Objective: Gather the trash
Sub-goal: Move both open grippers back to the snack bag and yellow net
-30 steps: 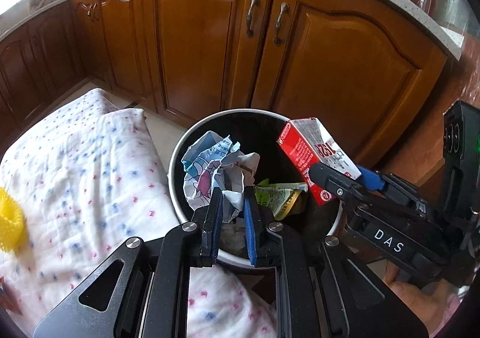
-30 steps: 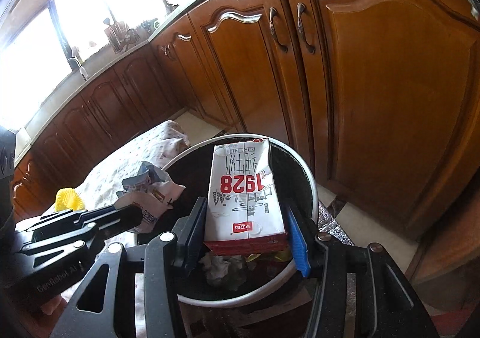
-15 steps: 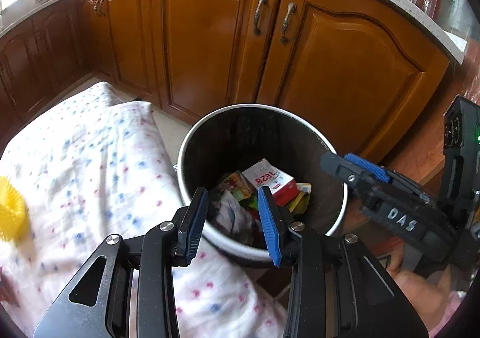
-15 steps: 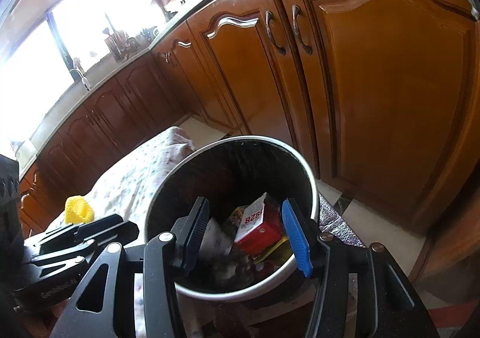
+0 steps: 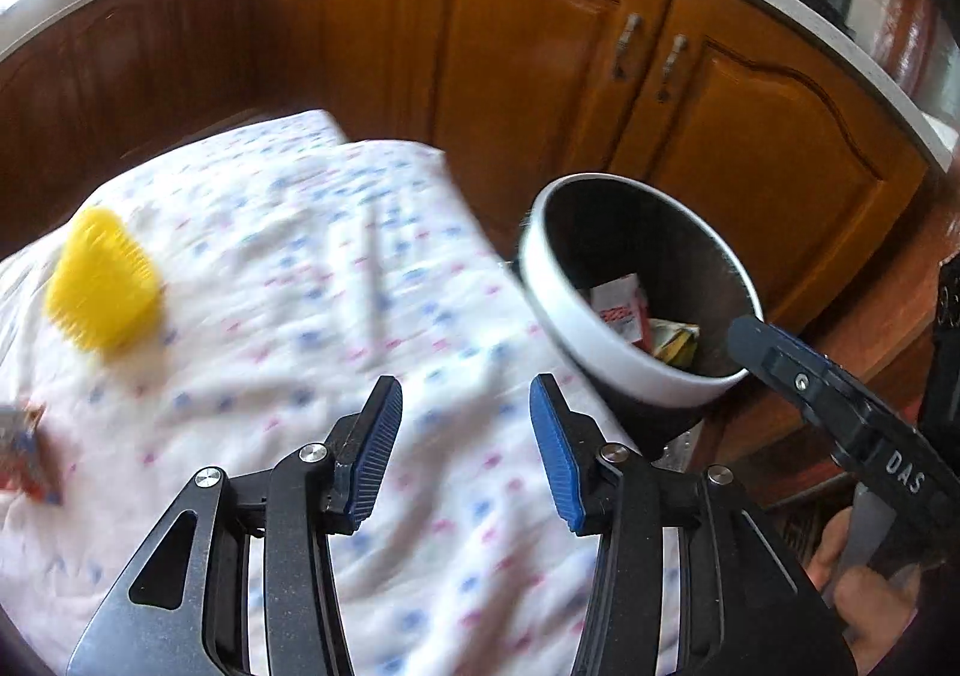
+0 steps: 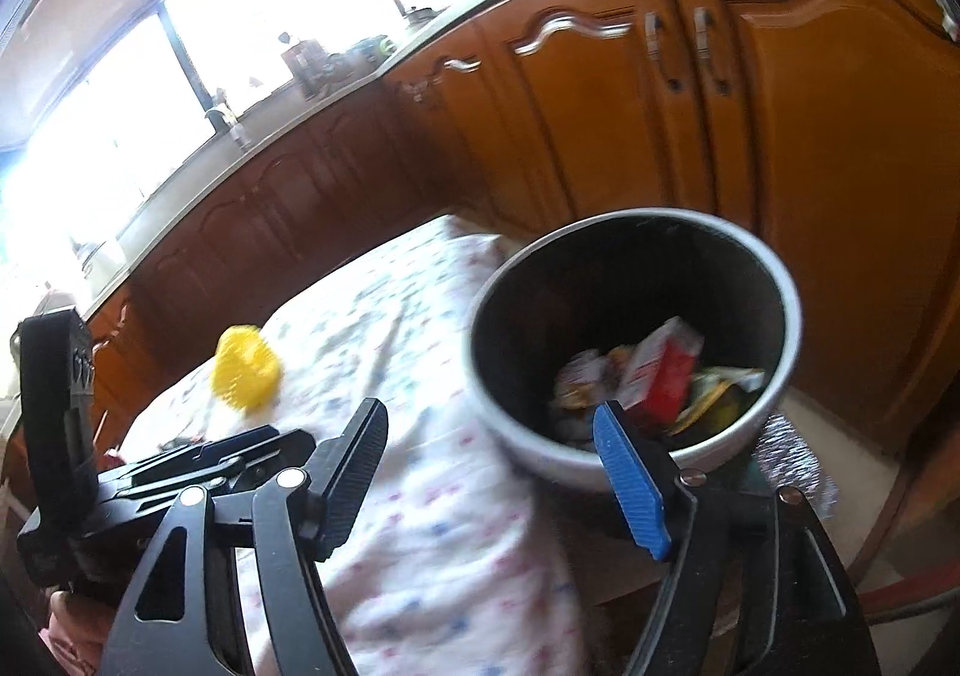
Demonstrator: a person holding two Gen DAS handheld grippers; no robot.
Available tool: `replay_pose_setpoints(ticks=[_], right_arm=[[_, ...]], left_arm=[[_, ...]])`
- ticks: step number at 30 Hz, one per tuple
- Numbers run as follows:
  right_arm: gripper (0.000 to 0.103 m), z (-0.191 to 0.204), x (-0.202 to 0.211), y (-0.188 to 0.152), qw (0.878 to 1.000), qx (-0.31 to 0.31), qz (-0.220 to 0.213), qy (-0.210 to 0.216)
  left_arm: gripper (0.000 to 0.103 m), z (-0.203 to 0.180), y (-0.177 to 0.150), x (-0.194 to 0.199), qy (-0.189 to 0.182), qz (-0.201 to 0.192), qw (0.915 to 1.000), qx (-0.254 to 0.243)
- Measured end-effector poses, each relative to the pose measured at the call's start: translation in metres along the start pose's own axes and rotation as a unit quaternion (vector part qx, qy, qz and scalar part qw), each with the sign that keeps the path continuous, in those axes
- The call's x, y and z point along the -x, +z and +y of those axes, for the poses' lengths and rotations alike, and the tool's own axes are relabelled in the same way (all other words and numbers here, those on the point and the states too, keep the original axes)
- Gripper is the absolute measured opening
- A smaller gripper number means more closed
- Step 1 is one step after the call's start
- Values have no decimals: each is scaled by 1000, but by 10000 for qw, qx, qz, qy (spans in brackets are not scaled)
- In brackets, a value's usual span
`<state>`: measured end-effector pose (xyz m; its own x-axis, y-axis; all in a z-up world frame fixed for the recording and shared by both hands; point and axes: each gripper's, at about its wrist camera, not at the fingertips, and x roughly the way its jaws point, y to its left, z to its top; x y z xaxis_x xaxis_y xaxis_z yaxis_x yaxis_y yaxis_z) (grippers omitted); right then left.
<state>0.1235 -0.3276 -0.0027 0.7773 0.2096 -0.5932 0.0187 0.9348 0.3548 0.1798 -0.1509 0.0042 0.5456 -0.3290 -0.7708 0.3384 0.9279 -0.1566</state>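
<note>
Carton [image 6: 660,370] dropped into bin [image 5: 576,328], both tools [image 5: 462,448] [image 6: 492,472] empty — opening

Black fingers [image 5: 372,454], ribbed blue pads.

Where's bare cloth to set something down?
Free: the white dotted cloth between the yellow bristly brush and the round white-rimmed bin, and the stretch under the left gripper. Crowded: the cloth's left edge by a red-and-blue wrapper, and the trash-filled bin.

wrist views angled down, sharing bin [image 5: 630,376]
</note>
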Motion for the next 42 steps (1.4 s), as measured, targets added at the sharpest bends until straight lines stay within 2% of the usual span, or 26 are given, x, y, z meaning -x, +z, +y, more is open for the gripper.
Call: replay_pose_setpoints(ticks=[8, 22, 30, 42], right_arm=[[75, 50, -17, -20, 9988, 309, 225, 309], [76, 117, -45, -37, 9935, 848, 506, 561], [77, 155, -68, -40, 9888, 1139, 636, 726], [77, 188, -96, -38, 9831, 1367, 819, 897]], left_arm=[[45, 45, -27, 28, 281, -60, 9994, 208], [45, 129, -69, 66, 703, -188, 9928, 948], [45, 168, -81, 84, 883, -300, 9873, 1286], [45, 215, -91, 99, 1089, -453, 9782, 1711]])
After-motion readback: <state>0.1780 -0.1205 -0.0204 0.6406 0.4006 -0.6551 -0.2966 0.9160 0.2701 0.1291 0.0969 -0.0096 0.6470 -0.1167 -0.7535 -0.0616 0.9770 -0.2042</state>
